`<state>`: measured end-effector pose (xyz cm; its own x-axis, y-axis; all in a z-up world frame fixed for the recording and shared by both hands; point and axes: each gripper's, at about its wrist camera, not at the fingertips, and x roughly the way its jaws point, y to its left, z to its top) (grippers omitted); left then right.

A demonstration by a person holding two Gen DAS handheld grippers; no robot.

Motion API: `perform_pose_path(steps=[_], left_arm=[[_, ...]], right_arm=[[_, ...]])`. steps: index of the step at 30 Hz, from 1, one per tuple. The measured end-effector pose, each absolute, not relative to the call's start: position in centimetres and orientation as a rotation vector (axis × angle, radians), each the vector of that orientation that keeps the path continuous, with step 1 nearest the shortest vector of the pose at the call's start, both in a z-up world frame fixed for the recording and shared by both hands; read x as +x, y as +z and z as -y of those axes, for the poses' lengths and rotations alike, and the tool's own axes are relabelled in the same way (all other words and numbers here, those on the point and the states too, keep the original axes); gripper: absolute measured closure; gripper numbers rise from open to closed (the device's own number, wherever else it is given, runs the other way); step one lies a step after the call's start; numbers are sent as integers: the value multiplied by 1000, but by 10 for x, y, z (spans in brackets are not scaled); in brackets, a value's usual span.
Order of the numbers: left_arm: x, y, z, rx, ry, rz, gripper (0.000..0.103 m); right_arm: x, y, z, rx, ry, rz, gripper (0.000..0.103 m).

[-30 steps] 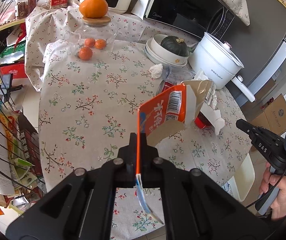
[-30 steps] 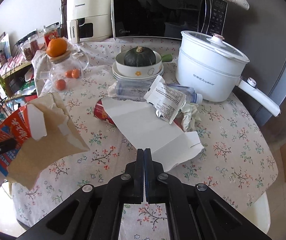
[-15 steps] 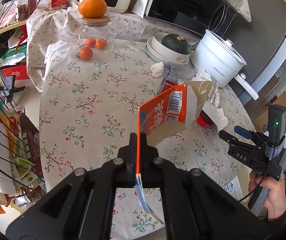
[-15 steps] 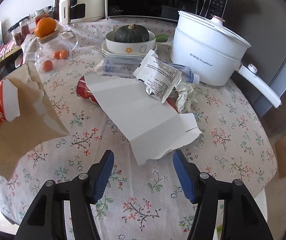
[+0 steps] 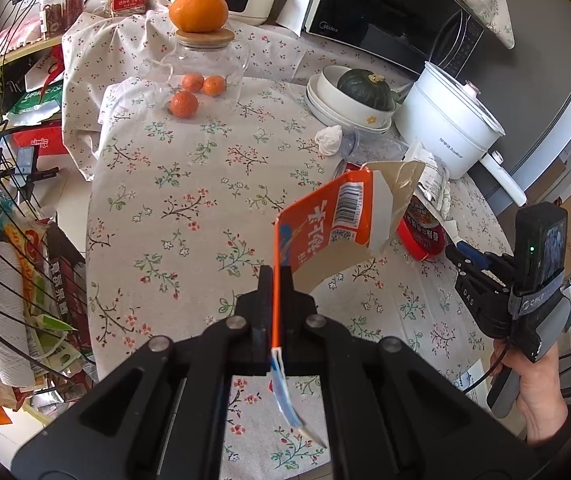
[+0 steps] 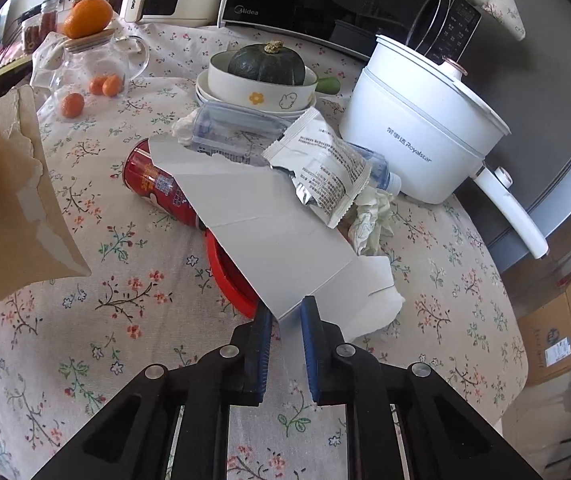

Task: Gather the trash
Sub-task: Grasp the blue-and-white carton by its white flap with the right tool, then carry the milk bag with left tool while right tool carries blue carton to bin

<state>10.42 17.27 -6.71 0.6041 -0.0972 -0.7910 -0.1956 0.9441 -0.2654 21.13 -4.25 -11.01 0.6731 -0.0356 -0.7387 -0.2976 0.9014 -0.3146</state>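
Observation:
My left gripper (image 5: 277, 276) is shut on a torn orange carton (image 5: 329, 228) and holds it above the floral table; its brown inside also shows at the left of the right wrist view (image 6: 9, 208). My right gripper (image 6: 286, 312) is part open, its blue pads either side of the near edge of a flat white cardboard sheet (image 6: 269, 232). That sheet lies over a red can (image 6: 153, 184) and a red lid (image 6: 225, 276). A silver-white wrapper (image 6: 325, 168), a crumpled tissue (image 6: 369, 216) and a clear plastic bottle (image 6: 237, 128) lie behind. The right gripper also shows in the left wrist view (image 5: 481, 276).
A white electric pot (image 6: 417, 136) stands at the right, stacked bowls with a dark squash (image 6: 265, 64) behind the trash. A glass jar with oranges (image 5: 201, 76) is at the far left. A wire basket (image 5: 13, 288) of packets stands beside the table's left edge. A microwave (image 5: 385, 12) is behind.
My right gripper opened wide, moved forward to the white cardboard sheet and has narrowed around its near edge. My left gripper still holds the orange carton in place.

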Motion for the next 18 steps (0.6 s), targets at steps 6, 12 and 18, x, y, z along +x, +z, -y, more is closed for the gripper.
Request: perform_pose_path(steps=[6,12,18], left_arm=[[102,-61,-167,-346,40,-908,100],[100,-56,-151,-339,8,-900,100],[102,-52,-121,-320,-49,-900,100]], right_arm=[[183,-64,63,-353,225,-789,101],[159,-38,101,-216,268,-812,101],[140,-26,147,-138,240,-818,101]])
